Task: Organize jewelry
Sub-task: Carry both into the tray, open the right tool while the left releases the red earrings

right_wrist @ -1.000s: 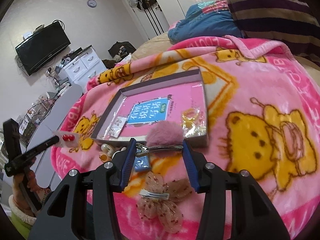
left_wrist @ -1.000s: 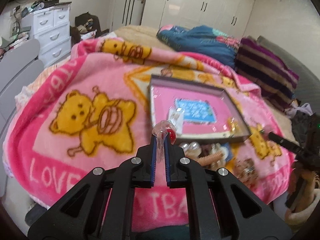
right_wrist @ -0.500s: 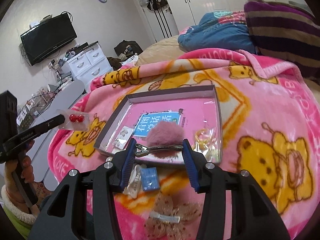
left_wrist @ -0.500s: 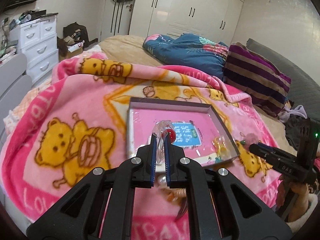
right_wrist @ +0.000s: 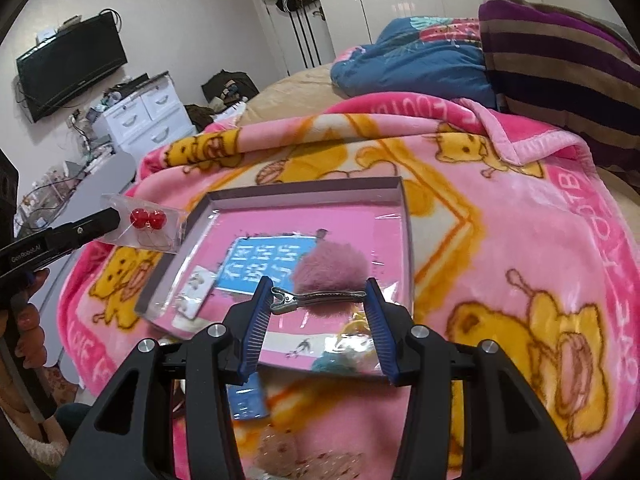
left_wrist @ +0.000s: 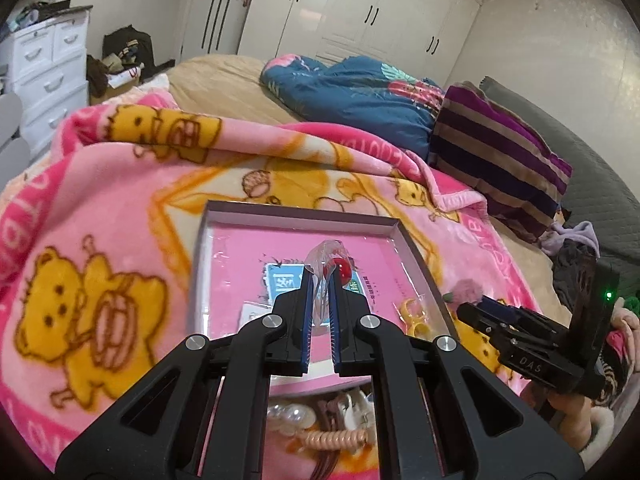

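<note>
While the clear packet of red bead earrings (left_wrist: 330,266) had hung off to the side of the tray a second before, it now sat above the tray's (left_wrist: 298,214) pink floor, pinched between the nearly closed fingers of the left gripper (left_wrist: 319,280); both tools had been carried forward over the box. That meant, in my judgement, that the carrying part was almost done and only lowering and letting go remained for this piece. The packet was a crinkled transparent sleeve with two glossy red beads inside on thin wires, seen plainly from the right wrist view (right_wrist: 146,220), where it stood just outside the tray's left wall. The right gripper (right_wrist: 318,300) clasped a pompom hair clip (right_wrist: 330,274) by the ends of its metal bar, the dusty-pink fluff sitting above the bar and over the tray's near half. Inside the tray lay a blue printed label (right_wrist: 266,260), a white earring card (right_wrist: 196,290) near the left corner, and a yellowish bagged item (left_wrist: 416,314) by the right wall. Outside the near wall, on the pink bear blanket (left_wrist: 96,304), more pieces waited: a pearly clip (left_wrist: 288,416), a peach spiral hair tie (left_wrist: 336,438), a small blue card (right_wrist: 246,404) and a speckled sheer bow (right_wrist: 304,458). Beyond the blanket lay a blue quilt (left_wrist: 360,96) and a striped pillow (left_wrist: 496,160).
</note>
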A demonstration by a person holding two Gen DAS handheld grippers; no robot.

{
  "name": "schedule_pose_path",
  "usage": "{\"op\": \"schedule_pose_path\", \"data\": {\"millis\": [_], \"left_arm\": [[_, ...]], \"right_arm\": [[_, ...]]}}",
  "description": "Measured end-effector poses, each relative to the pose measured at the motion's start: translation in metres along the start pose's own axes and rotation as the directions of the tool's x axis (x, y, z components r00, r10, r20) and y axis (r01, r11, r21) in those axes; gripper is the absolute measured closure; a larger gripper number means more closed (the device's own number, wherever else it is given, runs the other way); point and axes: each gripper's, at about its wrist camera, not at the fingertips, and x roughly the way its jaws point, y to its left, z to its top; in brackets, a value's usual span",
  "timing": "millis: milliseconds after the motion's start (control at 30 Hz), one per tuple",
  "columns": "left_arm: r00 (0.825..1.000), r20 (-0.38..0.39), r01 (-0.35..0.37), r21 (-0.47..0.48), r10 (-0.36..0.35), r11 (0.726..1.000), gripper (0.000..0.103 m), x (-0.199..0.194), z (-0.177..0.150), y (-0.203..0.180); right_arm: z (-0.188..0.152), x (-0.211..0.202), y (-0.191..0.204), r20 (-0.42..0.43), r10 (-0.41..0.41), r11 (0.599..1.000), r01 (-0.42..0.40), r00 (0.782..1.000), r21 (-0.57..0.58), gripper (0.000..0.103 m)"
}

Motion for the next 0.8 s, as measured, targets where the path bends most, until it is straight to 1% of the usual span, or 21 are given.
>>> {"op": "schedule_pose_path", "data": {"millis": [167,400,567,700,800], "left_arm": [[0.999,-0.031,0.021,-0.014,-0.021,1.000,0.101,0.023,-0.005,0.001],[0.997,-0.069,0.044,-0.001,-0.044,0.999,0.101,0.041,-0.016,0.003],[0.990,-0.108,0.085,-0.004,-0.085,0.996,0.101,0.056,-0.023,0.002],[0.982,-0.136,0.127,-0.022,-0.129,0.992,0.100,0.066,-0.027,0.005],[0.979,-0.159,0.126,-0.027,-0.128,0.992,0.100,0.073,-0.031,0.007]], "right_arm": [[0.002,0.014,-0.008,-0.008,-0.033,0.999,0.033,0.999,0.011,0.058],[0.007,0.036,-0.015,-0.032,-0.067,0.998,0.068,0.997,0.018,0.058],[0.010,0.055,-0.020,-0.053,-0.103,0.994,0.104,0.993,0.016,0.058],[0.012,0.067,-0.024,-0.068,-0.132,0.991,0.134,0.989,0.022,0.058],[0.014,0.076,-0.026,-0.080,-0.142,0.989,0.145,0.987,0.031,0.057]]}}
